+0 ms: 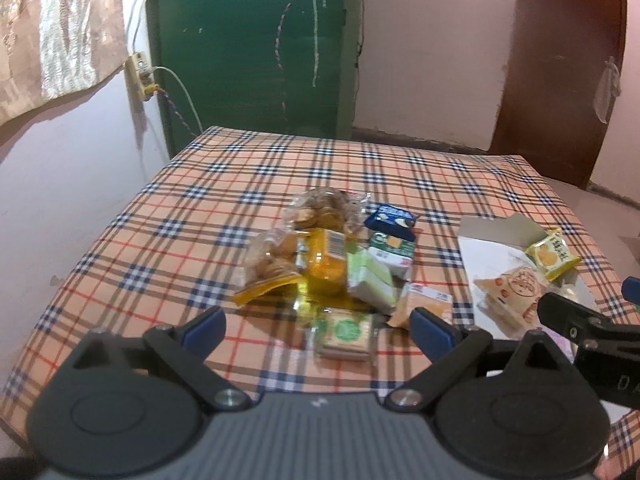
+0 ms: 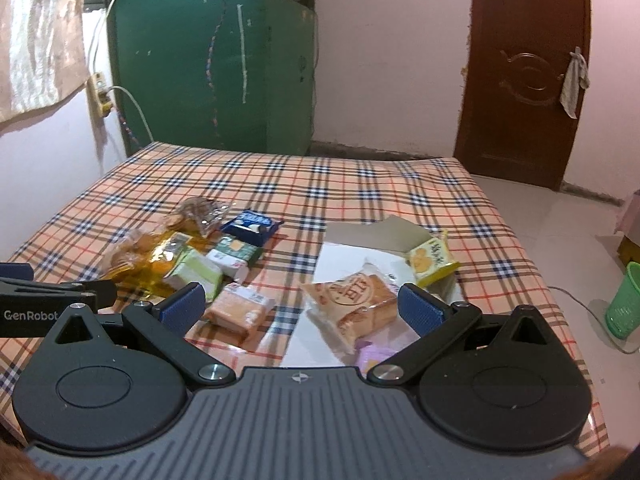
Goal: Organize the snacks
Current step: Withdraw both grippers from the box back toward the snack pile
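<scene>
A heap of snack packets (image 1: pixel 320 256) lies mid-table: clear cookie bags, a yellow bag, green and blue boxes. A green-label cracker pack (image 1: pixel 346 334) lies nearest my left gripper (image 1: pixel 316 326), which is open and empty just above it. A white open box (image 2: pixel 360 256) holds a pastry packet (image 2: pixel 352 308) and a yellow packet (image 2: pixel 430 258). My right gripper (image 2: pixel 300 306) is open and empty, its fingers straddling the pastry packet and an orange biscuit pack (image 2: pixel 240 312). The heap also shows in the right wrist view (image 2: pixel 192 252).
A plaid cloth (image 1: pixel 160 240) covers the table. A green cabinet (image 1: pixel 256 48) stands behind it, a brown door (image 2: pixel 528 72) at the right. A green cup (image 2: pixel 624 300) stands on the floor at the right. A wall socket with cables (image 1: pixel 140 76) is at the left.
</scene>
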The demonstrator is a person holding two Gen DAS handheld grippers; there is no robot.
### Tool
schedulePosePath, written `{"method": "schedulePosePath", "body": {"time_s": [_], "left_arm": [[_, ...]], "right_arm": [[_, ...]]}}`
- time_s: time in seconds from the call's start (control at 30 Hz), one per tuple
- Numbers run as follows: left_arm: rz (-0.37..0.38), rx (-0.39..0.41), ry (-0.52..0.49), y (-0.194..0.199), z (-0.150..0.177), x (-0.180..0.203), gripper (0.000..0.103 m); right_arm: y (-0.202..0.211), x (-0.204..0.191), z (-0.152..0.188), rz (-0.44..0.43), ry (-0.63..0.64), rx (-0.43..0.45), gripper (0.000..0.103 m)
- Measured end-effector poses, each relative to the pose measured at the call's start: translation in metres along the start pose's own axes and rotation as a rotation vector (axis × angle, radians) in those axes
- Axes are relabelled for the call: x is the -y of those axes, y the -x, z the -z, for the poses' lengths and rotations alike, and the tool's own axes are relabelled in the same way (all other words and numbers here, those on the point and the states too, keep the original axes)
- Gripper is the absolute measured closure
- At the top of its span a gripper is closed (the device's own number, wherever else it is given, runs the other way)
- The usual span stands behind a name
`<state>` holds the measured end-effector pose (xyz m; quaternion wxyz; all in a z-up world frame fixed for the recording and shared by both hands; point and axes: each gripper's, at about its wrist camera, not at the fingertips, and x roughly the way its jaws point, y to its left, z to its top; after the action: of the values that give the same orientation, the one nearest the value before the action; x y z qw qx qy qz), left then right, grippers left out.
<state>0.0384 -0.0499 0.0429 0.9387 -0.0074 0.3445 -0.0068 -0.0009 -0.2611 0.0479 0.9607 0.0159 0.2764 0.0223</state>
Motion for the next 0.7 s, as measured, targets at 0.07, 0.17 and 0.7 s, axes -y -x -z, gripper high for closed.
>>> {"method": "schedulePosePath", "body": {"time_s": [0.07,0.17,0.7], "left_arm": [[-0.006,-0.003,0.009,-0.002,0.000,-0.005,0.006],[-0.016,-0.006,0.020,-0.004,0.001,-0.011,0.006],[-0.041,-0.019,0.024,-0.013,0.006,-0.022,0.006]], "right_arm": [[-0.003,-0.005,0.000,-0.010,0.008,-0.001,0.000],[-0.008,-0.011,-0.001,-0.024,0.013,-0.006,0.000],[-0.023,-0.027,0.000,-0.079,0.043,-0.036,0.000]]}}
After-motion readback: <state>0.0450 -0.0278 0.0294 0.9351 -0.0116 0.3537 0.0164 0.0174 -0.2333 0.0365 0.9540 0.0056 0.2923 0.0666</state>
